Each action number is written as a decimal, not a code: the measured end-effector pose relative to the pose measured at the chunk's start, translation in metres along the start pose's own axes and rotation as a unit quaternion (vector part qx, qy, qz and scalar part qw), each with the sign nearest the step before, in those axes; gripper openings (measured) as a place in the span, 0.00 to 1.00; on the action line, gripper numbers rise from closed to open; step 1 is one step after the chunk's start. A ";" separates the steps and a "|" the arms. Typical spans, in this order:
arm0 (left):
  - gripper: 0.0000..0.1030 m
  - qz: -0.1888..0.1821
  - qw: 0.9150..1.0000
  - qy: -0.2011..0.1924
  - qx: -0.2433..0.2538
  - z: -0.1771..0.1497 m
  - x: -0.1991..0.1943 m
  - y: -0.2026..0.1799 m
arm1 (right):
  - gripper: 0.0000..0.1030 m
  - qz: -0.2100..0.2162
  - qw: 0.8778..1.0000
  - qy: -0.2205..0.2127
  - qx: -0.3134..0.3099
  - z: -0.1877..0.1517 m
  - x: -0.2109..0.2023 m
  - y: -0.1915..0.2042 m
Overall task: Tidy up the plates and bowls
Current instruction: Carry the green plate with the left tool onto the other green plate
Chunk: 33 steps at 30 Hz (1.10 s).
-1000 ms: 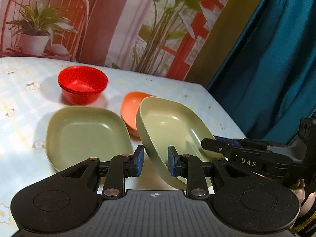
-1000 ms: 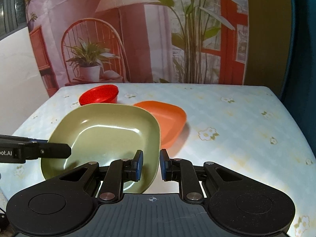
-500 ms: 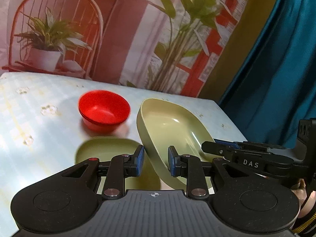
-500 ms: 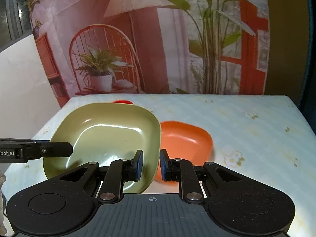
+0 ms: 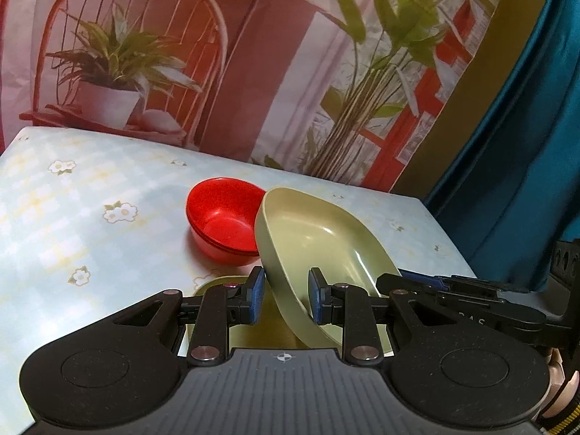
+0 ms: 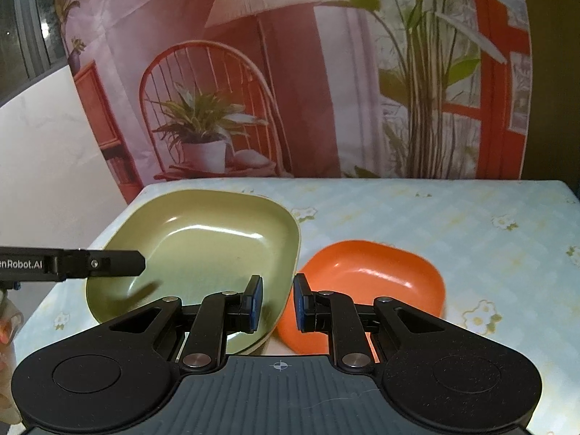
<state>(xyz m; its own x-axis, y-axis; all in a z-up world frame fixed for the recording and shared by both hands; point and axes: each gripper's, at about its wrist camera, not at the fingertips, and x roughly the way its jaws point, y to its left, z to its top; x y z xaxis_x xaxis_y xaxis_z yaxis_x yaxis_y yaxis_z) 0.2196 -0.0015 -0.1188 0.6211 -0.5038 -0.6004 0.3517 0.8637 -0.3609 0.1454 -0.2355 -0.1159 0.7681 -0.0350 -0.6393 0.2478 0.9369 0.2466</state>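
An olive green square plate point(image 5: 326, 239) hangs tilted above the table, held by both grippers on opposite rims. My left gripper point(image 5: 286, 299) is shut on its near rim, and my right gripper point(image 6: 277, 301) is shut on the other rim of the same green plate point(image 6: 203, 246). A second green plate point(image 5: 217, 284) lies on the table below, mostly hidden by the left gripper. Two stacked red bowls point(image 5: 224, 217) sit just behind the held plate. An orange plate point(image 6: 373, 279) rests on the table to the right of the held plate in the right wrist view.
The table point(image 5: 72, 217) has a pale blue floral cloth. A printed backdrop point(image 6: 290, 72) stands along its far edge and a teal curtain point(image 5: 525, 145) hangs past its right edge. The left gripper's finger point(image 6: 90, 262) reaches in over the held plate's left side.
Both grippers have carried the green plate across the table. In the left view the lower green plate has slid under the gripper and the orange plate has left view; the red bowls are nearer.
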 end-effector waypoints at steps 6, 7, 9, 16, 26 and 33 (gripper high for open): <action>0.26 0.003 1.000 0.007 -0.003 0.000 0.004 0.006 | 0.16 0.003 1.000 0.002 -0.001 -0.002 0.006 0.003; 0.26 0.003 1.000 0.008 -0.003 0.000 0.004 0.006 | 0.16 0.003 1.000 0.002 -0.001 -0.002 0.006 0.003; 0.26 0.004 1.000 0.009 -0.001 0.000 0.004 0.006 | 0.16 0.004 1.000 0.003 -0.001 -0.002 0.006 0.004; 0.26 0.002 1.000 0.013 -0.006 -0.001 0.001 0.007 | 0.16 0.006 1.000 0.006 0.003 -0.006 0.005 0.005; 0.26 0.013 1.000 0.018 -0.014 -0.004 -0.002 0.015 | 0.16 0.015 1.000 0.019 0.001 -0.018 0.010 0.016; 0.26 0.018 0.999 0.026 -0.017 -0.014 0.000 0.023 | 0.16 0.015 0.999 0.026 -0.012 -0.025 0.013 0.023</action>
<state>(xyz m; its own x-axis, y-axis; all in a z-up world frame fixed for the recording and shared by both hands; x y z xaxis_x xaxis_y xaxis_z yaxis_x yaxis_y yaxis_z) 0.2177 0.0179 -0.1375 0.5952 -0.4730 -0.6496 0.3049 0.8809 -0.3621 0.1468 -0.2054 -0.1364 0.7433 0.0107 -0.6689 0.2103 0.9454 0.2488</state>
